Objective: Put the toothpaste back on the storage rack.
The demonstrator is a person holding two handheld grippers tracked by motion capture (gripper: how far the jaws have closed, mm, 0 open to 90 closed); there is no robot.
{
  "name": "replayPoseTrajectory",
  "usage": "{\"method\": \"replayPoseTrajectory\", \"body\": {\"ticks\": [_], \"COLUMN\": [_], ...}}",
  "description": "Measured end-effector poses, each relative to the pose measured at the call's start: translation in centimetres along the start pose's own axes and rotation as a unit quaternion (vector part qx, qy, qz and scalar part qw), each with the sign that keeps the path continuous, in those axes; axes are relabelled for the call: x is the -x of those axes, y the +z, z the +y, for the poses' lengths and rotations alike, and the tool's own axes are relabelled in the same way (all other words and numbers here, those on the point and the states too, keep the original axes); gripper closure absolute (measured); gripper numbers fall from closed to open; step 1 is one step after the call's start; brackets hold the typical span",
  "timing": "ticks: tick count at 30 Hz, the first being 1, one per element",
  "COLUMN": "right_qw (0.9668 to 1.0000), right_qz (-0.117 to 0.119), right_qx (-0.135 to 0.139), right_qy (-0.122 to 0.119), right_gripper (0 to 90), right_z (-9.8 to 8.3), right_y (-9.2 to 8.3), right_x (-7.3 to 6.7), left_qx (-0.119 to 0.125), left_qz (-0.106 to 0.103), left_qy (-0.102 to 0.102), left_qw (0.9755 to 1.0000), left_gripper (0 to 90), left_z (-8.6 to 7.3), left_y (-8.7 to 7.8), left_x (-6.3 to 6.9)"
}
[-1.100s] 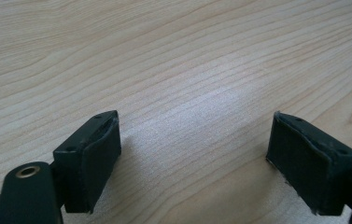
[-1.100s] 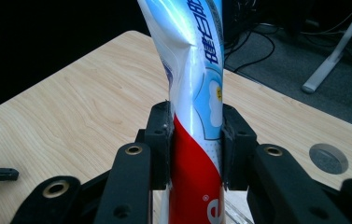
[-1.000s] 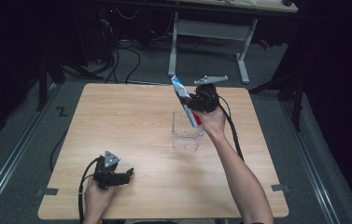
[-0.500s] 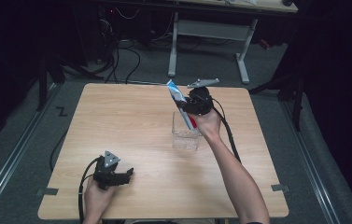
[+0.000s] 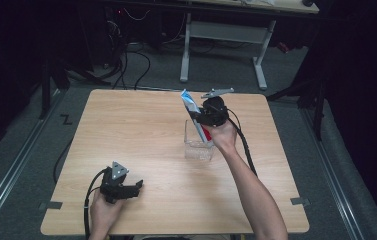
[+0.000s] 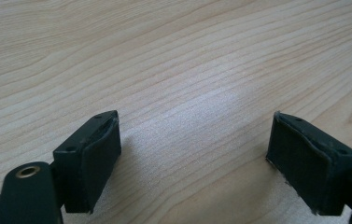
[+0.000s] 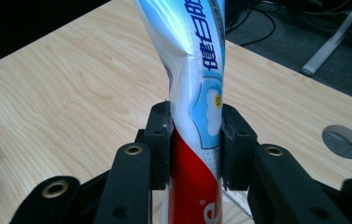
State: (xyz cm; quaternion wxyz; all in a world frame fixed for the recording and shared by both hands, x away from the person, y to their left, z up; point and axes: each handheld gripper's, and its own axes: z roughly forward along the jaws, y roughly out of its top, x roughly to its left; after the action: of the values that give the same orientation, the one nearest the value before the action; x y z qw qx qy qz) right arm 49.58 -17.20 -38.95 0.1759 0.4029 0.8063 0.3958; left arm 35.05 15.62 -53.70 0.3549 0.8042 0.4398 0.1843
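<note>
My right gripper (image 5: pixel 202 120) is shut on a toothpaste tube (image 5: pixel 192 109), white and blue at its top and red lower down. In the right gripper view the tube (image 7: pixel 193 79) stands squeezed between the two jaws, with my right gripper (image 7: pixel 196 140) closed around its middle. The tube's red lower end reaches into a clear plastic cup (image 5: pixel 197 144) standing right of the table's middle. My left gripper (image 5: pixel 135 189) rests on the table near the front left, open. In the left gripper view its pads (image 6: pixel 100 156) stand wide apart over bare wood, my left gripper (image 6: pixel 194 163) holding nothing.
The wooden table (image 5: pixel 141 130) has a round cable hole (image 7: pixel 343 141) seen in the right gripper view. Behind the table stands a white desk frame (image 5: pixel 226 35), with cables (image 5: pixel 131 60) on the grey floor. A cable trails from each gripper.
My right gripper has moved left and slightly away with the toothpaste tube, tilting it more upright over the cup. The left gripper has stayed still.
</note>
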Motion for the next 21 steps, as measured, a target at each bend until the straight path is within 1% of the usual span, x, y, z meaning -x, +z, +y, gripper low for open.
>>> {"method": "replayPoseTrajectory", "body": {"ticks": [4, 8, 15, 18, 21], "right_qw": [1.0000, 1.0000, 0.9999, 0.9999, 0.9998], "right_qz": [0.000, 0.001, 0.003, 0.007, 0.004], "right_qx": [-0.003, -0.006, -0.010, -0.011, -0.015], "right_qy": [-0.003, 0.002, 0.000, -0.001, -0.008], "right_gripper": [68.7, 68.6, 68.7, 68.7, 68.7], "right_z": [-0.3, -0.7, -1.1, -1.3, -1.4], "right_y": [0.1, 0.2, 0.5, 0.5, 0.6], "right_x": [0.1, 0.1, 0.1, -0.1, -0.3], "left_qx": [0.000, 0.000, 0.001, 0.001, 0.001], "left_qz": [0.000, 0.000, 0.000, 0.000, 0.000], "left_qy": [0.000, 0.000, -0.001, -0.001, -0.001], "left_qw": [1.0000, 1.0000, 1.0000, 1.0000, 1.0000], "left_gripper": [17.5, 17.6, 17.5, 17.5, 17.6], "left_z": [0.0, 0.0, 0.0, 0.0, 0.0], "left_y": [0.0, 0.0, 0.0, 0.0, 0.0], "left_x": [0.0, 0.0, 0.0, 0.0, 0.0]}}
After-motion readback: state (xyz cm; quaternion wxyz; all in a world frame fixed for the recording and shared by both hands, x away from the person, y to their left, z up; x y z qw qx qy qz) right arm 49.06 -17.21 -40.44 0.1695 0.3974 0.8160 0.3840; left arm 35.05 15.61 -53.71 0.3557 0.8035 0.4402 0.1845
